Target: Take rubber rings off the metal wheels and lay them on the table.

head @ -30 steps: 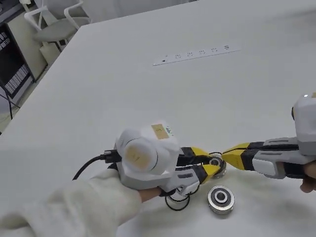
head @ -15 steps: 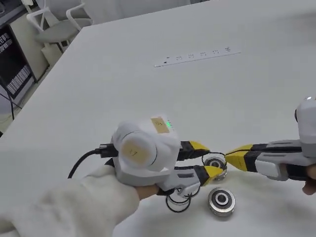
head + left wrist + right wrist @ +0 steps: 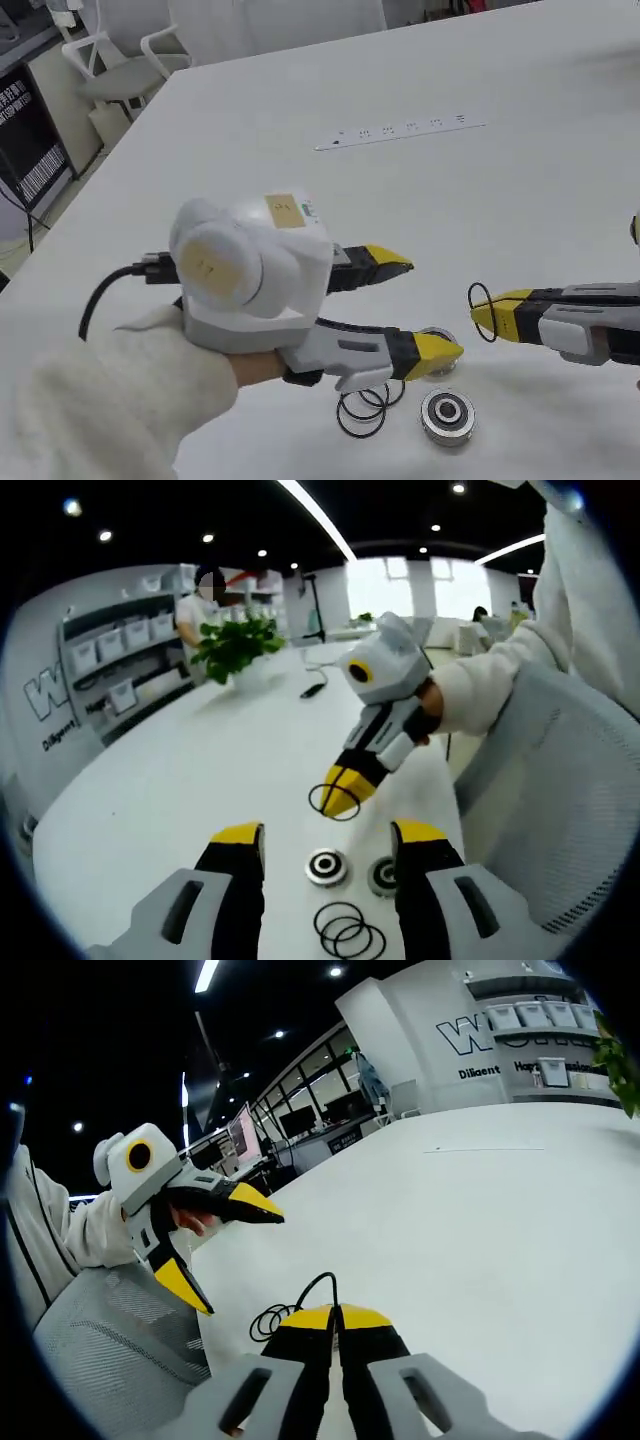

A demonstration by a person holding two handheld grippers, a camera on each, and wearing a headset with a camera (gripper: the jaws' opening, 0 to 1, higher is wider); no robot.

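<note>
Currently right gripper (image 3: 497, 312) fingers pinch a rubber ring (image 3: 480, 311) clear of the worktop (image 3: 300, 120); laid rings (image 3: 365, 408) sit lower-left, beneath my left gripper (image 3: 430, 308), fingers open.

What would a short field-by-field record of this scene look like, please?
left hand-held gripper: open, holding nothing, jaws spread wide
right hand-held gripper: shut on a rubber ring, pinched at its tips
metal wheels: two, lying flat on the table, close together
loose rings: black, overlapping, on the table beside the wheels
</note>
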